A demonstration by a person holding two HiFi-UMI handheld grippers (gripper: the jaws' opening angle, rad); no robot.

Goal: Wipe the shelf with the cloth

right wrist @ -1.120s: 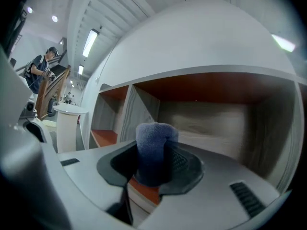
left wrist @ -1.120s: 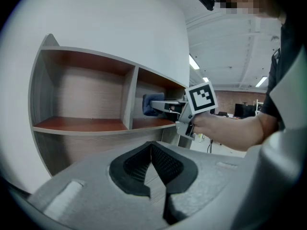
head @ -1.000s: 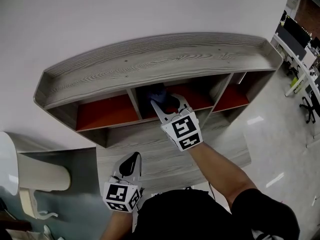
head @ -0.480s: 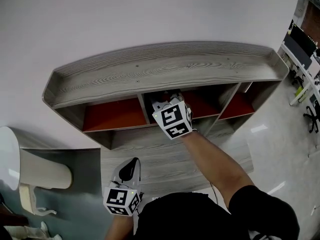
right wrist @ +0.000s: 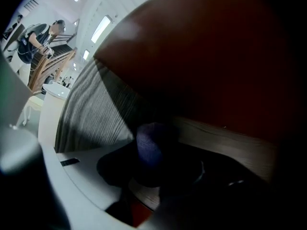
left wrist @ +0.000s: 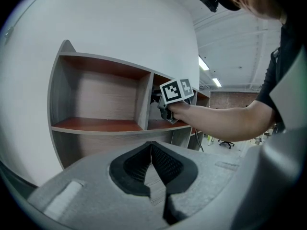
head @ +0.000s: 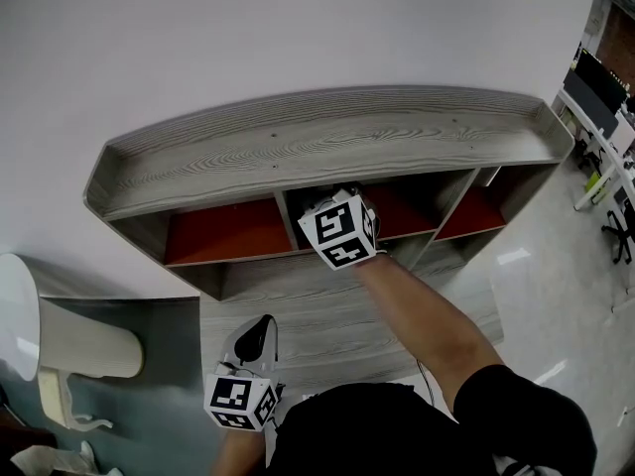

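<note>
The grey wood shelf unit [head: 327, 132] has red-backed compartments under a curved top. My right gripper [right wrist: 156, 164] is pushed into the middle compartment [head: 397, 206]; in the head view only its marker cube [head: 340, 229] shows, and the jaws are hidden. In the right gripper view, a dark blue cloth [right wrist: 149, 145] is bunched between the shut jaws, close to the shelf board [right wrist: 225, 143] and the red back panel [right wrist: 201, 61]. My left gripper [head: 255, 337] hangs low in front of the unit, jaws shut on nothing [left wrist: 151, 145]. The left gripper view shows the right gripper's cube [left wrist: 176, 90] at the compartment mouth.
A white rounded piece of furniture [head: 60, 350] stands at the lower left. Desks and an office chair [head: 610, 206] sit at the far right on a glossy floor. The left compartment [left wrist: 100, 104] has nothing in it. A plain wall rises behind the unit.
The right gripper has gone from the compartment mouth deeper into the middle compartment with the cloth, so the cloth no longer shows from the head. The left gripper has barely moved.
</note>
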